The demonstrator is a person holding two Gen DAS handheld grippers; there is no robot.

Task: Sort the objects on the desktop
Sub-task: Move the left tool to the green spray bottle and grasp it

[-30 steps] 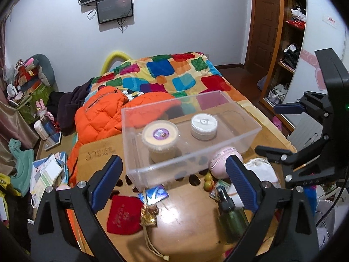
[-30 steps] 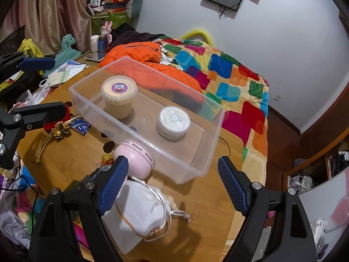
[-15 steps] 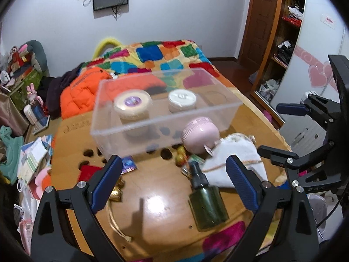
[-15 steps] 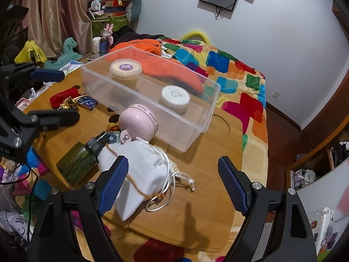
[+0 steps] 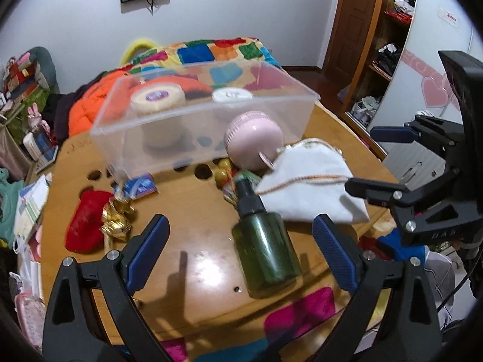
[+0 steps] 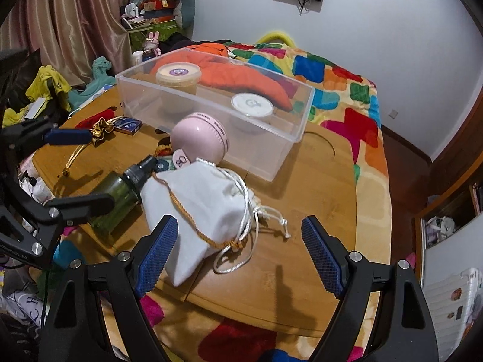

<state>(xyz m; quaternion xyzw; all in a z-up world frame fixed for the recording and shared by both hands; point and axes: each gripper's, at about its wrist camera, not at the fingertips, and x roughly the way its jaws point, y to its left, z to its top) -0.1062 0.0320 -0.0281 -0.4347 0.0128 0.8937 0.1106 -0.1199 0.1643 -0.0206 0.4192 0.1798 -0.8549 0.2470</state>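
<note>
Looking along the left gripper [image 5: 240, 252], we find its blue-padded jaws spread wide with nothing gripped. A dark green plastic spray bottle [image 5: 265, 250] lies on its side on the round wooden table [image 5: 193, 211], between the pads but touching neither, nozzle towards twelve o'clock. At twelve stands a clear plastic bin [image 5: 169, 138], already holding a tan tub and a white-lidded jar, so we judge it the sorting destination. A pink round fan [image 5: 253, 141] rests against its near wall.

From the right gripper [image 6: 238, 252], also wide open and empty, a white drawstring cloth pouch [image 6: 199, 208] lies at eleven o'clock, draped over the bottle's neck. The left pad sits just beside the pouch's hem; we suspect the pouch is its target.
</note>
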